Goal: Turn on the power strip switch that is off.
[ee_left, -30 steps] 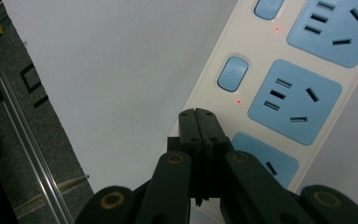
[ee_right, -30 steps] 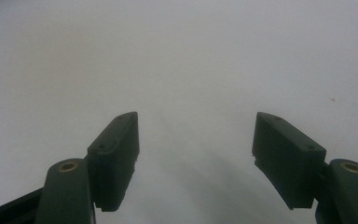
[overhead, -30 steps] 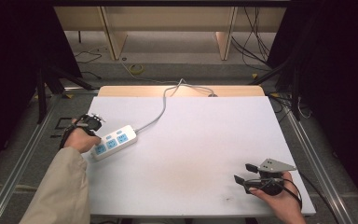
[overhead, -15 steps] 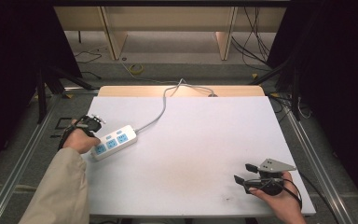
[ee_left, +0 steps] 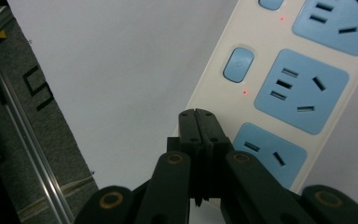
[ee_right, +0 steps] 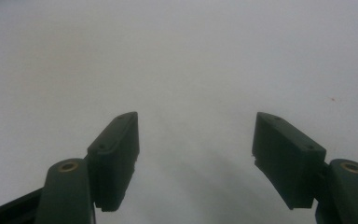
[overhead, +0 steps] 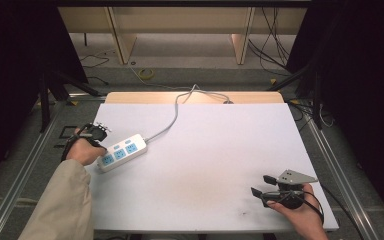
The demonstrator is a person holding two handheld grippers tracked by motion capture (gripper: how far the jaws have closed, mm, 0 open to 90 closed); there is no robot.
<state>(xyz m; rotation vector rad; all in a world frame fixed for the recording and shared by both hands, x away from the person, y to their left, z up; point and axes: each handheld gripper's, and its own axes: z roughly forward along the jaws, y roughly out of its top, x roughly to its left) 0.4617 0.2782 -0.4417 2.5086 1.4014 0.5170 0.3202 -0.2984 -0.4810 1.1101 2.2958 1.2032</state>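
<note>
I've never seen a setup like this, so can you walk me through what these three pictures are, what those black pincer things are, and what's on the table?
A person sits at a white table and holds a hand-operated gripper, a two-jaw pincer tool, in each hand.

The high view looks down from above the person. The left gripper is at the table's left edge, beside a white power strip with blue sockets; its grey cable runs off the far side. The right gripper rests near the front right corner.

The other two pictures come from cameras riding on the grippers. The left gripper view shows its jaws shut together, empty, tips at the strip's edge near a blue switch button; two small red lights glow. The right gripper view shows its jaws open over bare table, holding nothing.
</note>
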